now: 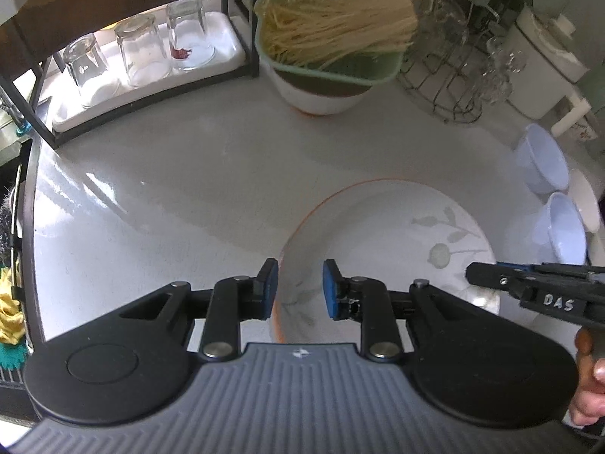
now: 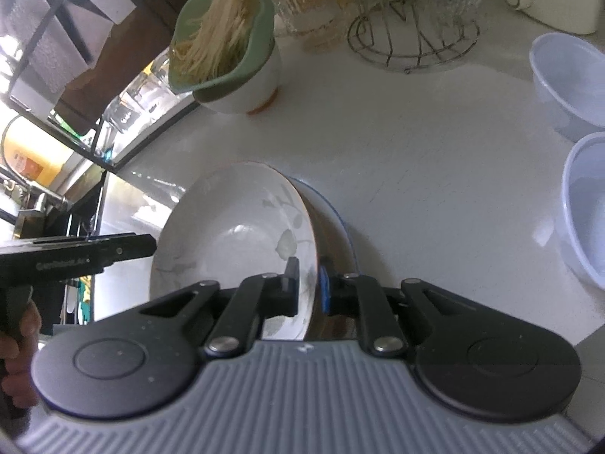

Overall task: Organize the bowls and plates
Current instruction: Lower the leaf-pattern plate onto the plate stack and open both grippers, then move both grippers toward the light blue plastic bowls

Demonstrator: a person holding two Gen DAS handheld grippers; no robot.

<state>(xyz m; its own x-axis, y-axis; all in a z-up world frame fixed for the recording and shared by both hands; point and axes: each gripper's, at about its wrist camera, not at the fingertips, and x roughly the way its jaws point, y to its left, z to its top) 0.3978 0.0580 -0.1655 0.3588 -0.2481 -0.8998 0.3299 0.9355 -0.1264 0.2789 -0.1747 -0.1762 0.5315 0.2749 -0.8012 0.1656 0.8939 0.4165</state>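
White counter (image 1: 170, 189): noodle-filled green bowl (image 1: 325, 30), right tool (image 2: 308, 287) pinching floral plate (image 2: 234, 234), left tool (image 1: 300, 287) narrowly parted, empty.

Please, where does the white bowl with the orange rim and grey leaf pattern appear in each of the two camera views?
Left wrist view: the white bowl with the orange rim and grey leaf pattern is at lower centre-right, beyond the left gripper.
Right wrist view: the same bowl is at centre, tilted, its rim pinched by the right gripper.
Shared landmark: the green strainer of pale noodles on a white bowl, at the top.
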